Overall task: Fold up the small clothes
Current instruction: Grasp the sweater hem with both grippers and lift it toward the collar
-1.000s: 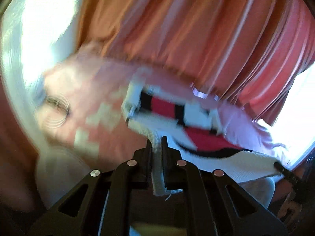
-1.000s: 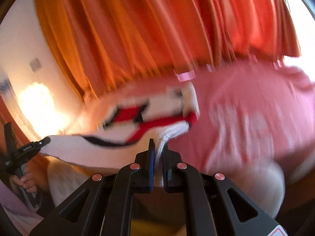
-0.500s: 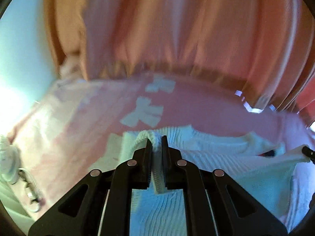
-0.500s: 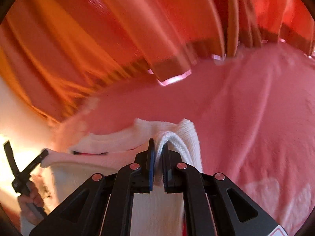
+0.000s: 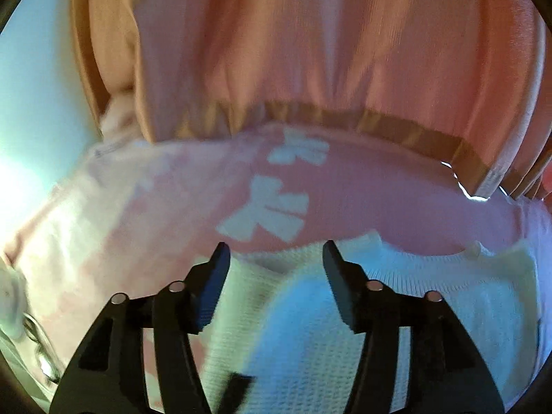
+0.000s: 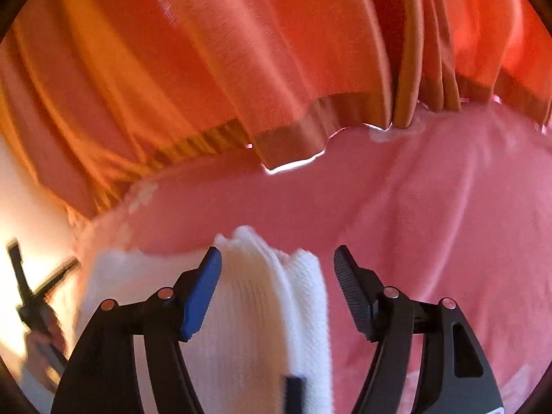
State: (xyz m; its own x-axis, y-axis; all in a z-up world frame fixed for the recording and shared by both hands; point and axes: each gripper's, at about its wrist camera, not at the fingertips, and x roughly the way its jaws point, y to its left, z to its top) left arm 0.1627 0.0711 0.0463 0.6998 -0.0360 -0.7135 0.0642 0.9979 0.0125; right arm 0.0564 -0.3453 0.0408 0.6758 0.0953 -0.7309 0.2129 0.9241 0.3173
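A: Curtain (image 6: pixel 241 69) hem hung at the far edge of the pink bedspread (image 6: pixel 448 224), which lay open rightward. No readable writing, only pale bow shapes.

B: White knit garment (image 5: pixel 431 293) lay flat on the bedspread. Left gripper (image 5: pixel 274 258) and right gripper (image 6: pixel 276 265) jaws, just opened, stood apart; fabric between them, unpinched.

Release of the garment: both grippers opening

I am seeing the left gripper (image 5: pixel 274 250) and right gripper (image 6: pixel 276 255) with jaws just parted, no longer pinching the white knit garment (image 5: pixel 396 296), which is now lying lowered on the pink bedspread (image 6: pixel 431 224) instead of hanging stretched.
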